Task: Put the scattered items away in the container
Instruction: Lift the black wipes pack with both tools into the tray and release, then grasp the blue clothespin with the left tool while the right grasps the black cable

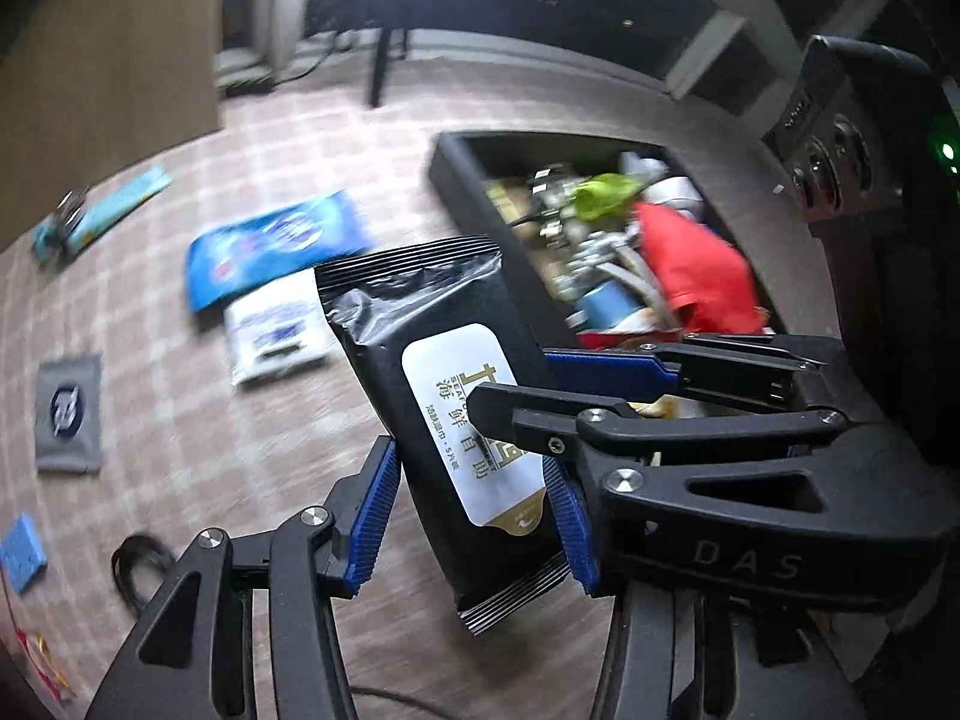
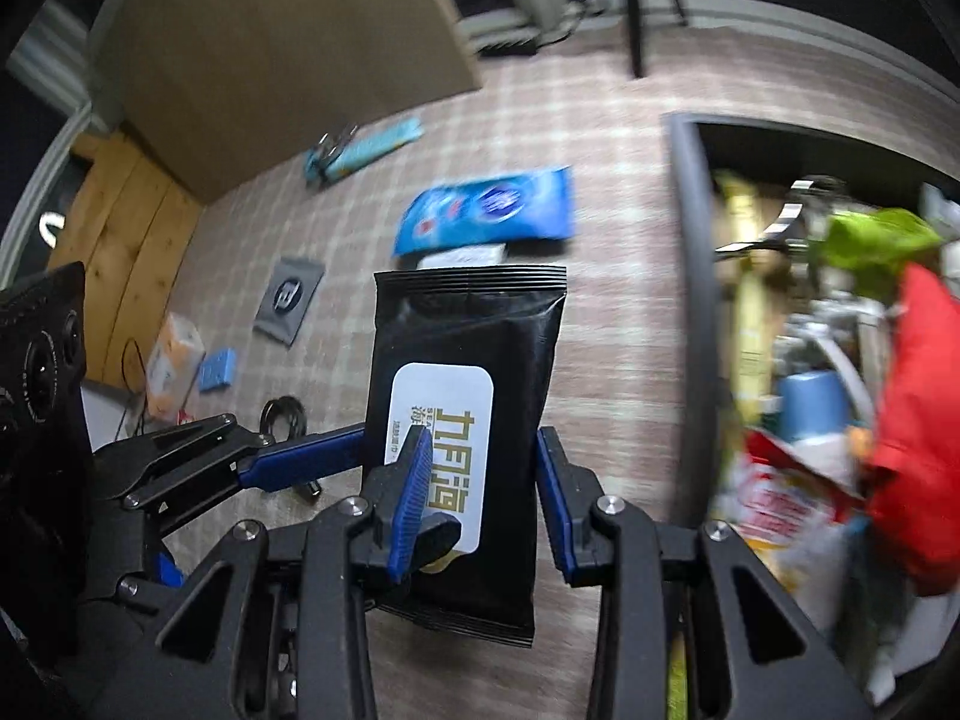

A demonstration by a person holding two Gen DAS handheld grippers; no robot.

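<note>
Black wipes packet [image 2: 468,324]: lifted above the table, white label facing the cameras, top seal pointing to 12 o'clock.
Surface: a checked pink-beige tablecloth [image 1: 240,150], blurred in both views.
Near items, left wrist view: a black cable loop [image 1: 138,564] at 8 o'clock and a small blue box [image 1: 21,552] at the left edge.
Middle items: a grey sachet [image 1: 69,414] at 9 o'clock; a white sachet [image 1: 276,330] and a blue packet [image 1: 276,252] touching each other at 10 o'clock.
Far items: a teal strip [image 1: 102,210] near the far left rim of the table.
Container [image 1: 462,180]: a black box at 1 o'clock, already crowded; a red item [image 1: 690,264] and a green item [image 1: 600,192] lie on top.
Room: a brown board [image 1: 108,42] stands at 11 o'clock, with a dark floor and furniture legs beyond the table.
Packet to grippers: its lower half sits between both pairs of fingers, to the left of the container and outside it.
Right gripper [image 2: 483,438]: half closed and clamped on the packet, one blue pad over the label, the other against the right edge.
Left gripper [image 1: 468,462]: jaws parted around the packet; the right pad touches its edge, the left pad stands just off it, so it does not clamp.
</note>
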